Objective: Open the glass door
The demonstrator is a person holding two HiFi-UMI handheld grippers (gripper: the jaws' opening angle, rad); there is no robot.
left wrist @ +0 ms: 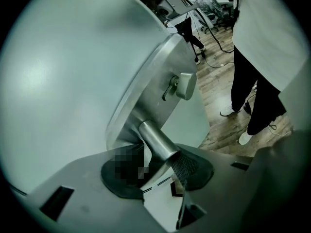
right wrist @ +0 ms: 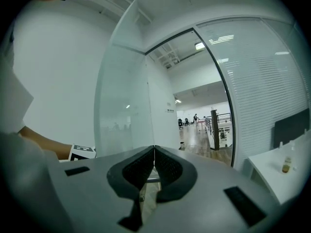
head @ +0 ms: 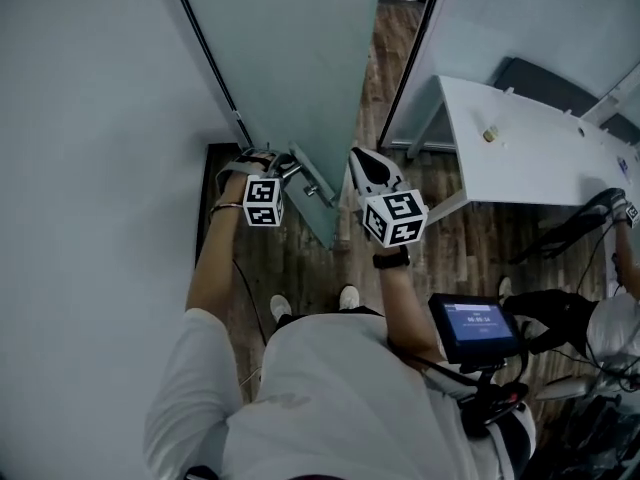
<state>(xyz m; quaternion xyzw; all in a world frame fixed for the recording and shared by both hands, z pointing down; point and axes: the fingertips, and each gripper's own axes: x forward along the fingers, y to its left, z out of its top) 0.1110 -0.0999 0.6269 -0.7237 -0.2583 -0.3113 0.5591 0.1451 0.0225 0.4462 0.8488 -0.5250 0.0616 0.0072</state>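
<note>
The frosted glass door stands swung inward, its free edge near my feet. A metal lock plate on it carries a thumb-turn knob and a round metal handle. My left gripper reaches round that handle; the tube's end lies against the right pad, and a pale gap shows beside the left pad. In the head view the left gripper is at the door's edge. My right gripper hovers beside the door, shut on nothing, facing the open doorway.
A white table with a small bottle stands to the right. A screen and cables hang at my right hip. Another person's hand shows at the far right. A glass partition with blinds flanks the doorway.
</note>
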